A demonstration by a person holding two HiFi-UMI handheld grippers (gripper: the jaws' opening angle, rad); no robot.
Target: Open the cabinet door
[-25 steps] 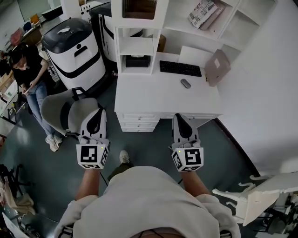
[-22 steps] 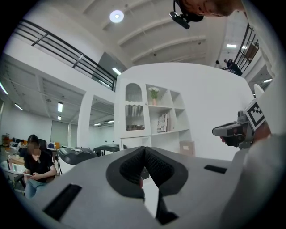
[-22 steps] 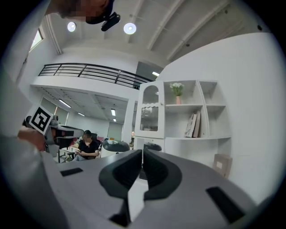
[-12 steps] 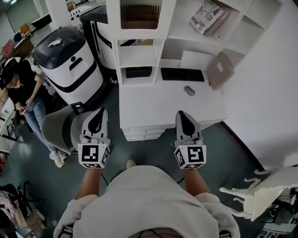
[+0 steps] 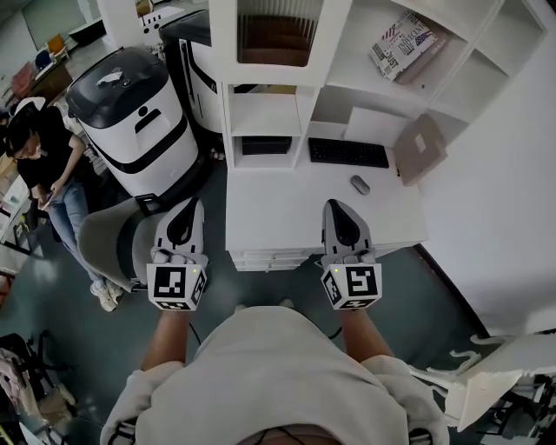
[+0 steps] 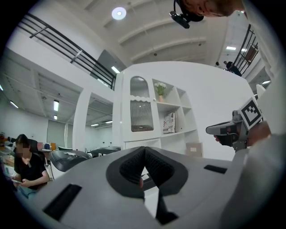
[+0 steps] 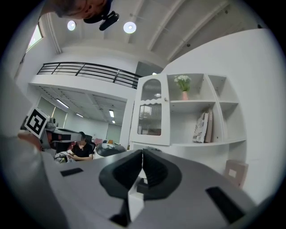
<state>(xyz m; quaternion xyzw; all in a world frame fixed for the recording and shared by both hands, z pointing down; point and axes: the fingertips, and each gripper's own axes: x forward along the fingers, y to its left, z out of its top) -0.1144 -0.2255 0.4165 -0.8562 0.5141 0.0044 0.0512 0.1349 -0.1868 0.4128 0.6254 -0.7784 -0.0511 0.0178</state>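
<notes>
A keyboard (image 5: 348, 152) and mouse (image 5: 360, 184) (slightly apart) lie on the desk (image 5: 287, 209).

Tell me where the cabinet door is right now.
In the head view the cabinet door is at top centre, above the desk and left of the books; the right gripper view shows it straight ahead.

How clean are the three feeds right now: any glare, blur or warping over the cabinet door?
Head view: even light, sharp, wide-angle bowing; cabinet door clipped by the top edge. Left gripper view: fisheye with black corners, ceiling lamp flares, left claw soft up close, door clear. Right gripper view: same fisheye, right claw soft, door clear.
</notes>
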